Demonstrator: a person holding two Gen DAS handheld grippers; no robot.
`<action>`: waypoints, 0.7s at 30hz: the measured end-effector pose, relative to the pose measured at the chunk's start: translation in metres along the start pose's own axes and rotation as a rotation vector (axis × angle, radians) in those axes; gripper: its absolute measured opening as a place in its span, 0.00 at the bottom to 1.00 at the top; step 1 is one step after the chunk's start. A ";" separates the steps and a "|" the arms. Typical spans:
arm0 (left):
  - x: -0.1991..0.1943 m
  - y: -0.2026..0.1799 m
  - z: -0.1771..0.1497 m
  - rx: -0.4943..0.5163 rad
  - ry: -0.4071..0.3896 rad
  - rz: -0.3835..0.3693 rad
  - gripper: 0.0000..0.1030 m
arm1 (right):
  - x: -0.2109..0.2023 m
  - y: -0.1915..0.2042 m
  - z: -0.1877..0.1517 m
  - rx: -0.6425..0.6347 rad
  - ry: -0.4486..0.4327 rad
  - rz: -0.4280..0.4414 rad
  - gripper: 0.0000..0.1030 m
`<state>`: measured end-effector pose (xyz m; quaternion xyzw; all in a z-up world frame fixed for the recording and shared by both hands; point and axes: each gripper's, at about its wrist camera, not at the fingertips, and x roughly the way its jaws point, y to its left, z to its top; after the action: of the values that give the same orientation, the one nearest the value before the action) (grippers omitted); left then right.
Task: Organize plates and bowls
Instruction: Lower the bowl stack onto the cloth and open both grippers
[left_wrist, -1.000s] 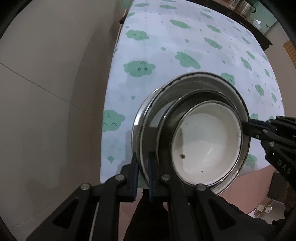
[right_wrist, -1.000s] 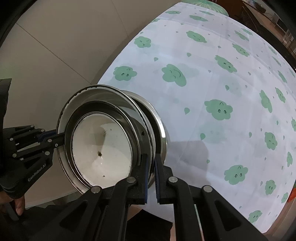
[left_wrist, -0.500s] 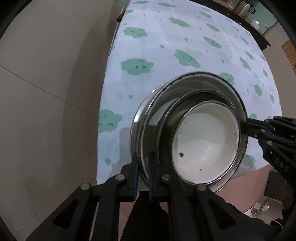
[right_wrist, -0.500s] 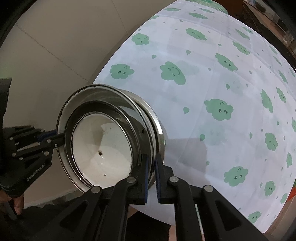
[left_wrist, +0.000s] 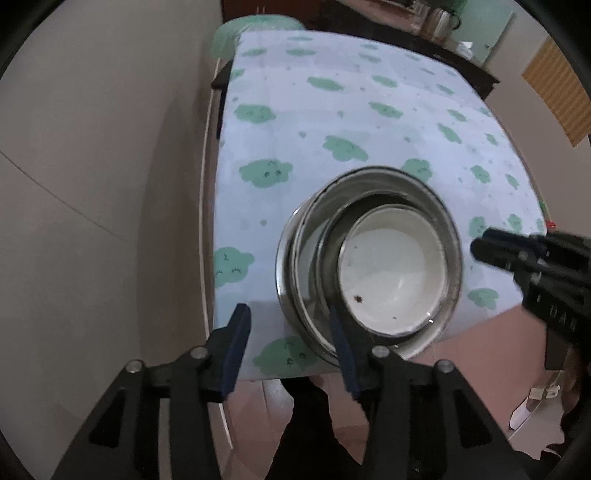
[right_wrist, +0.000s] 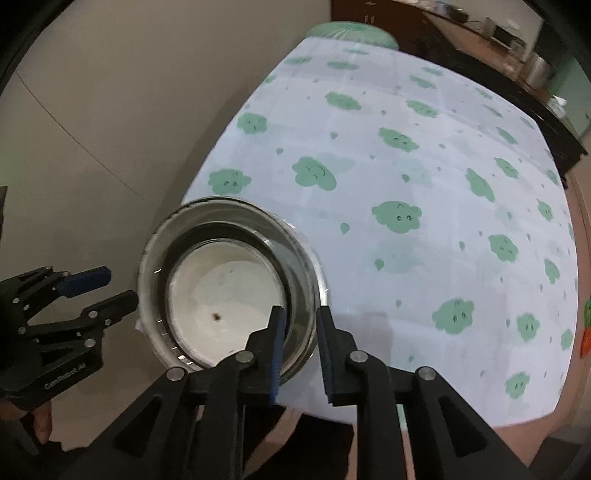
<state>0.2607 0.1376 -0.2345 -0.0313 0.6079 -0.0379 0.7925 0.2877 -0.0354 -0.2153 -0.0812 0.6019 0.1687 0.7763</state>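
A stack of steel bowls (left_wrist: 295, 258) (right_wrist: 306, 258) with a white bowl (left_wrist: 391, 273) (right_wrist: 221, 306) nested on top rests on the cloud-print tablecloth (left_wrist: 332, 110) (right_wrist: 406, 166), at its near left corner. My left gripper (left_wrist: 290, 350) (right_wrist: 114, 290) hovers over the stack's left rim. Its jaws are opening, and the pads stand well clear of the steel. My right gripper (right_wrist: 301, 339) (left_wrist: 517, 254) hangs over the opposite rim. Its jaws are opening too, with the rim showing in the narrow gap and neither pad pressing on it.
A beige wall (left_wrist: 92, 184) runs close along the table's left side. Dark furniture with a metal kettle (left_wrist: 441, 18) stands beyond the far edge, next to a green cushion (left_wrist: 255, 26). Below the near edge are reddish floor and a person's dark legs (left_wrist: 306, 424).
Both grippers were shut on the steel rim; now both have let go, spread their jaws and drawn up and back. The stack stays on the table.
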 end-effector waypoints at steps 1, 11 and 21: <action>-0.005 0.001 -0.002 -0.007 -0.010 -0.001 0.43 | -0.006 0.005 -0.006 -0.002 -0.013 0.000 0.20; -0.047 -0.018 -0.033 -0.020 -0.121 -0.002 0.44 | -0.055 0.010 -0.048 0.009 -0.156 -0.019 0.21; -0.107 -0.060 -0.104 0.032 -0.206 0.027 0.44 | -0.105 0.004 -0.142 0.058 -0.266 -0.001 0.22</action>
<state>0.1318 0.0884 -0.1528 -0.0142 0.5228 -0.0337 0.8517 0.1348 -0.0957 -0.1509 -0.0361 0.4984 0.1602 0.8512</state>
